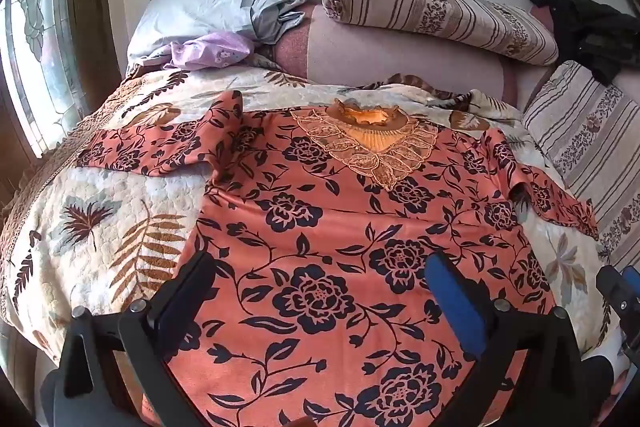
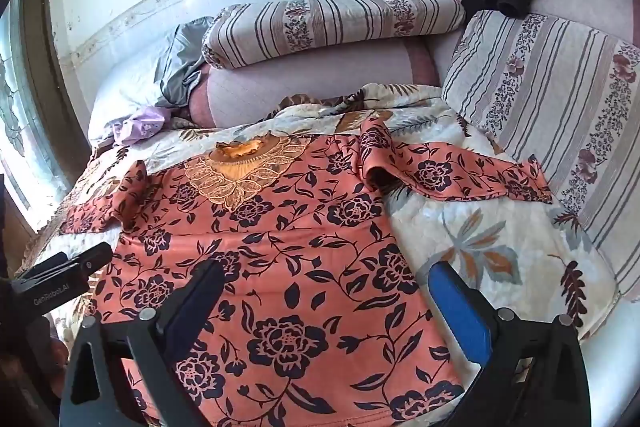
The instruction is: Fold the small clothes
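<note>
Both jaws stand wide and empty: left gripper (image 1: 320, 291) and right gripper (image 2: 328, 295) are held over the near hem. The blouse (image 1: 328, 211) is spread flat on the bed quilt (image 1: 100, 195), collar toward the far edge. Soft, light, likely slippery; best pinched at sleeve (image 2: 480, 175) ends or hem corners.

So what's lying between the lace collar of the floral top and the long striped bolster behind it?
In the left wrist view, only a strip of leaf-print quilt and the pink cushion separate the lace collar from the striped bolster; nothing loose lies there.
</note>
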{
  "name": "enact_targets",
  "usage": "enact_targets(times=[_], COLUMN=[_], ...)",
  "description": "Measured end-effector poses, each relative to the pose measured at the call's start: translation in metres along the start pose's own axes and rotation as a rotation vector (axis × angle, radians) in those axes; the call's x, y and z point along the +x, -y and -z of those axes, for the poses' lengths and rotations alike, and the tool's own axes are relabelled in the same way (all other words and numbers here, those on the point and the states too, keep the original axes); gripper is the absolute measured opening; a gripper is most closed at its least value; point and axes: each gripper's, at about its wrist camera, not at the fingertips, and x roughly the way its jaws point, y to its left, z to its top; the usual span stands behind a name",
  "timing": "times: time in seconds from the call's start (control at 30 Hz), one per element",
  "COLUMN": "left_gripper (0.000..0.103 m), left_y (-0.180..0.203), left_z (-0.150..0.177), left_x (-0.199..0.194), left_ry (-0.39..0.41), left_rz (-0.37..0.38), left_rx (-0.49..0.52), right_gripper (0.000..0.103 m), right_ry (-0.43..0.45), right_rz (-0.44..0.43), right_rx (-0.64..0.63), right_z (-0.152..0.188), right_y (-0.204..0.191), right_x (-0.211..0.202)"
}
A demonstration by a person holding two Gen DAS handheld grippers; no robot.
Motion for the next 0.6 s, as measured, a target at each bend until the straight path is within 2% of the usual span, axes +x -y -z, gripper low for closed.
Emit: enact_targets(times=[0.1, 0.13, 0.17, 0.23, 0.6], left_gripper=[0.103, 0.103, 0.103, 0.103, 0.103], left_y=[-0.016, -0.012, -0.007, -0.005, -0.003], left_z=[0.002, 0.002, 0.001, 0.002, 0.007], left_x=[0.002, 0.001, 0.002, 0.004, 0.0], left_ry=[-0.032, -0.029, -0.042, -0.042, -0.041], left_rz=[0.042, 0.017, -0.023, -0.047, -0.069], left_rx=[-0.016, -0.007, 0.014, 0.027, 0.033], right_gripper=[0.103, 0.103, 0.103, 0.103, 0.103], right_ry=[0.005, -0.018, 0.001, -0.008, -0.02], right_rz=[-0.003, -0.012, -0.024, -0.025, -0.046], right_rx=[-0.015, -0.025, -0.024, -0.036, -0.061], right_z=[-0.001, 0.0, 0.003, 0.003, 0.002], right_y=[-0.003, -0.009, -0.012, -0.02, -0.036], right_x=[0.0, 0.003, 0.0, 0.002, 0.006])
